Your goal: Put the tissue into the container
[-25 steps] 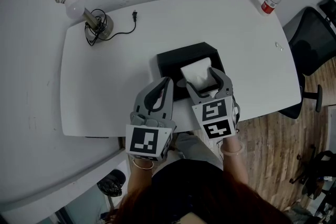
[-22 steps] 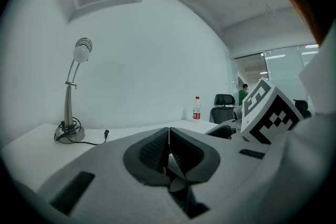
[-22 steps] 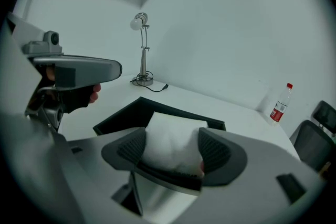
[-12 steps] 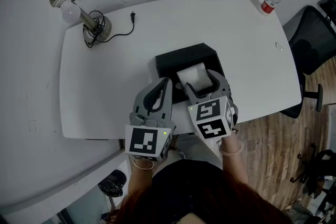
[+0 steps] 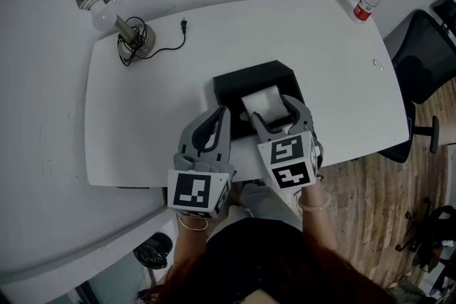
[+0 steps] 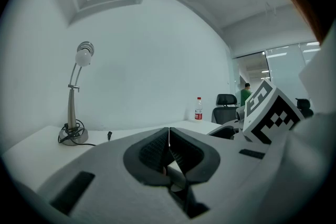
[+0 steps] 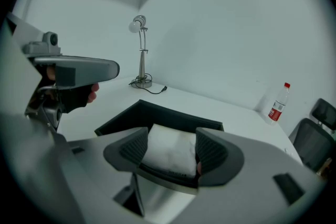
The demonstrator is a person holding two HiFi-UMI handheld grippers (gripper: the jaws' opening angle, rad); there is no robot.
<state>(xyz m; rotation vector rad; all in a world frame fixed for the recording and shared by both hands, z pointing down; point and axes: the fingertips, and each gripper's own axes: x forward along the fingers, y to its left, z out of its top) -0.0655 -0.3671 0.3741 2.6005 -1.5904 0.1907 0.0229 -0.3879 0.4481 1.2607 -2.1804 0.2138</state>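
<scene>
Since a second ago the tissue (image 5: 262, 102) has sunk from standing proud of the rim to lying lower in the container (image 5: 246, 76), and my right claw's (image 7: 171, 144) jaws have just been closing in on it.

Nearest me, above the front edge of the white counter (image 5: 157, 117), my left claw (image 6: 169, 136) is clenched, pads together with nothing between them. Just to its right, my right claw tilts down into the container, its pads pressed against the two sides of the white tissue.

The tissue sits in the near right part of the black, open-topped container, which stands close to the counter's front edge.

Farther back on the left stands a desk lamp (image 5: 117, 18), its cable coiled at the base and its plug (image 5: 184, 23) lying loose. At the far right corner is a red-capped bottle (image 5: 365, 1), and beyond the counter's right end a black chair (image 5: 427, 53).
</scene>
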